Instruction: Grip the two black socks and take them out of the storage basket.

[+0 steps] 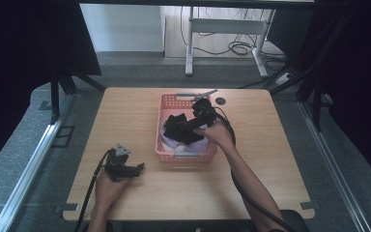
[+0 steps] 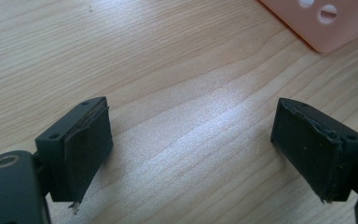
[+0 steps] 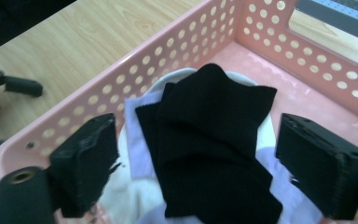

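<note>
Jaws of the right gripper (image 3: 196, 172) are standing apart, straddling a black sock (image 3: 214, 144) inside the pink basket (image 3: 307, 60). Left gripper (image 2: 191, 149) is resting wide open over the table (image 2: 168, 60) beside that basket.

High view: I look from up above my side, forward and down, far off, at the whole counter (image 1: 140, 198).
Left gripper view: I sit very close, low over bare wood.
Right gripper view: I look close down into the pink basket (image 3: 303, 60).
Shared: all three see the basket; the left one catches just its corner.
</note>
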A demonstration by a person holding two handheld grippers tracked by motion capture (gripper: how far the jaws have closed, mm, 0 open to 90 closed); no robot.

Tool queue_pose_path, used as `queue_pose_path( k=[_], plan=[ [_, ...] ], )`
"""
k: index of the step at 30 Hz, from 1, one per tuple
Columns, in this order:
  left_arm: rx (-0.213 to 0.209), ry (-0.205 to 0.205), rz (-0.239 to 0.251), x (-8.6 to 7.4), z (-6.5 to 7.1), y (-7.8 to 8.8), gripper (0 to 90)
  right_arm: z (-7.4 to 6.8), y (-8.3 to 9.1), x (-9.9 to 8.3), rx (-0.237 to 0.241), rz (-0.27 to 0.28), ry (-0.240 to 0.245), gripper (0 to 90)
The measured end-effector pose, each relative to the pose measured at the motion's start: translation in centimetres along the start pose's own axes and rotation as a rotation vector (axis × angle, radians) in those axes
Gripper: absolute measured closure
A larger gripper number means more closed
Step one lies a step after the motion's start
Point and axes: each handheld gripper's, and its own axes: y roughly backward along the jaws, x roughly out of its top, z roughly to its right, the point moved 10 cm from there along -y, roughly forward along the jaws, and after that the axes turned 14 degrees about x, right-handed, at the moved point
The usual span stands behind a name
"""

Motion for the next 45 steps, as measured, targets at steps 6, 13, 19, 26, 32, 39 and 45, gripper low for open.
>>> queue_pose_path(
  k=[6,13,19,26,32,39,45],
  plan=[
    [0.001,-0.001,0.000,0.0,0.0,0.0,12.0,0.4,-1.8,0.4,-0.023,-0.014,-0.008,25.0],
    [0.001,-0.002,-0.001,0.0,0.0,0.0,12.0,1.1,-4.8,0.1,-0.024,-0.073,-0.043,35.1],
    [0.001,-0.001,-0.001,0.0,0.0,0.0,12.0,1.6,-6.1,-0.1,-0.020,-0.099,-0.065,40.8],
    [0.001,-0.001,-0.001,0.0,0.0,0.0,12.0,2.0,-7.5,-0.9,-0.003,-0.157,-0.084,58.8],
    [0.000,-0.002,-0.001,0.0,0.0,0.0,12.0,2.1,-7.0,-1.2,-0.018,-0.155,-0.055,78.6],
    [0.001,-0.002,-0.001,0.0,0.0,0.0,12.0,1.4,-4.7,0.0,-0.013,-0.095,-0.035,79.7],
    [0.000,-0.001,0.000,0.0,0.0,0.0,12.0,0.5,-2.2,1.6,-0.016,-0.040,-0.013,79.6]
  ],
)
